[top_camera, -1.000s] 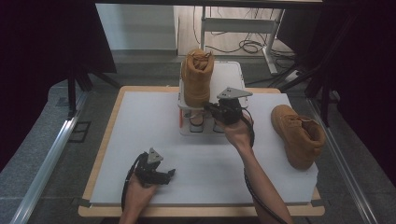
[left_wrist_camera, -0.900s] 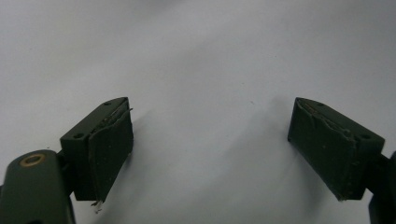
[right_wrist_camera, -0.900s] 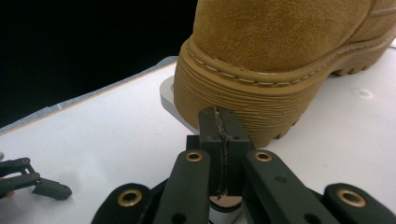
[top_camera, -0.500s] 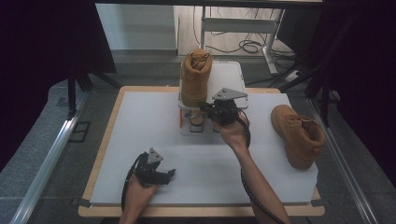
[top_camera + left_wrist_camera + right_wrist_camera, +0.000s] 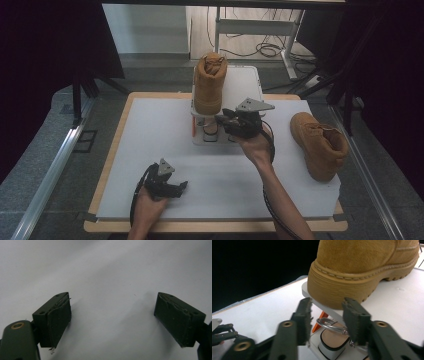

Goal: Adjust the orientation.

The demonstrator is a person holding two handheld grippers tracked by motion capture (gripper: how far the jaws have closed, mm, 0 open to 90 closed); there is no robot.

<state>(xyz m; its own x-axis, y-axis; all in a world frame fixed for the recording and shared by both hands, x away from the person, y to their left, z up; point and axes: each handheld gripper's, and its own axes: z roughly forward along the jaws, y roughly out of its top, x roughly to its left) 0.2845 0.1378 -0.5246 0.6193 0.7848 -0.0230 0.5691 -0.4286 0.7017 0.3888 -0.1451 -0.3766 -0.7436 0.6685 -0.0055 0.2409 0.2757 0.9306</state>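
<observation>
White tabletop point(image 5: 150, 140) is filling the scene as a person's right gripper point(image 5: 226, 120) is hovering at the front of a small white two-tier rack point(image 5: 200, 136), its jaws having just been opening and now standing partly apart with nothing between them. One tan boot point(image 5: 209, 82) is standing on the rack's top shelf; a second boot point(image 5: 320, 145) is lying well apart at the table's right. Near the front edge, the left gripper point(image 5: 179, 187) is resting on the table, jaws spread wide and empty.
</observation>
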